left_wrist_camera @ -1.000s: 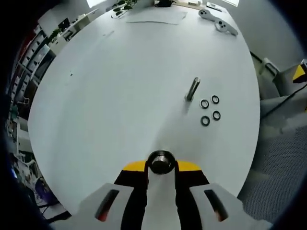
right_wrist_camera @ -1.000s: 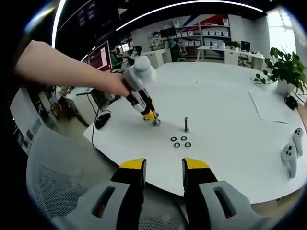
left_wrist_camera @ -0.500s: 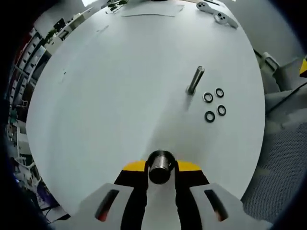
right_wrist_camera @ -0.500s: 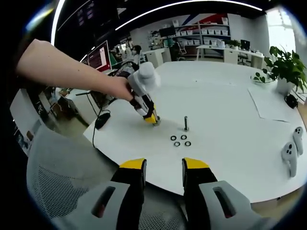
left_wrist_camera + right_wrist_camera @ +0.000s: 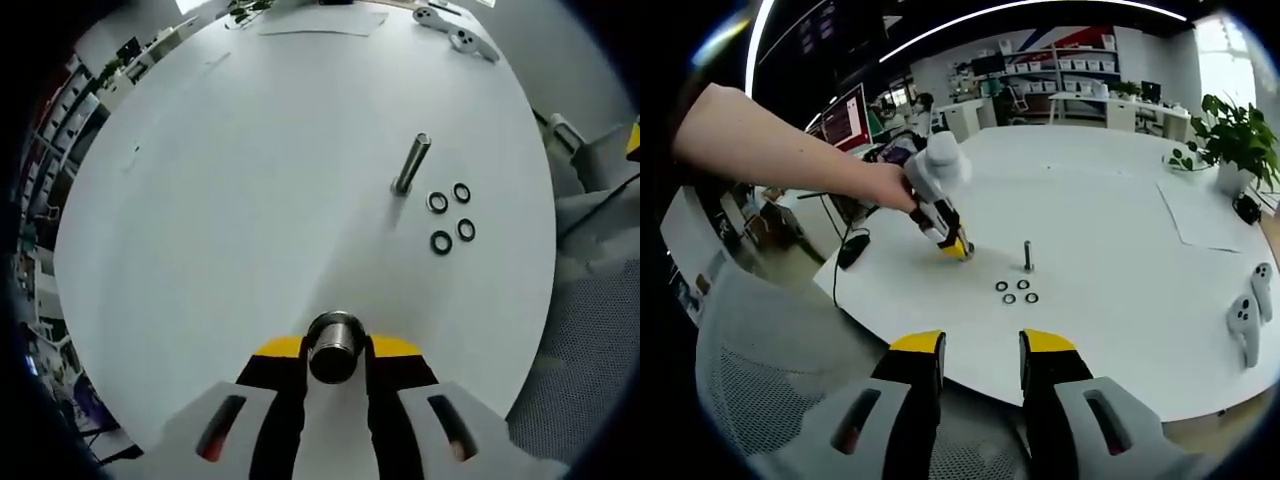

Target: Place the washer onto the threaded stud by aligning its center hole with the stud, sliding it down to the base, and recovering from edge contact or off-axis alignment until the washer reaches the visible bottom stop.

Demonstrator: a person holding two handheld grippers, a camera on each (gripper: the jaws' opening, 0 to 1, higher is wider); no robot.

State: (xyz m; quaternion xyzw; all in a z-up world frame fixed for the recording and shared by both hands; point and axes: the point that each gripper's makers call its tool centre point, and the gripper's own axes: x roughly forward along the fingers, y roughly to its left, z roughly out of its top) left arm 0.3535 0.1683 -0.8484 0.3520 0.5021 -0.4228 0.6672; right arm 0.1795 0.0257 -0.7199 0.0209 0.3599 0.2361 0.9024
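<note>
4 washers (image 5: 451, 211) lie just beside the upright stud (image 5: 410, 164).

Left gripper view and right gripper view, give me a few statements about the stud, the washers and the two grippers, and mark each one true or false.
1. Four washers lie on the white table beside the stud. True.
2. A washer already sits on the stud. False: the stud stands bare, and all four washers lie flat on the table.
3. The left gripper is shut on a metal cylinder. True.
4. The right gripper holds a washer. False: its jaws stand open with nothing between them.
5. The stud lies on its side. False: in the right gripper view it stands upright.
</note>
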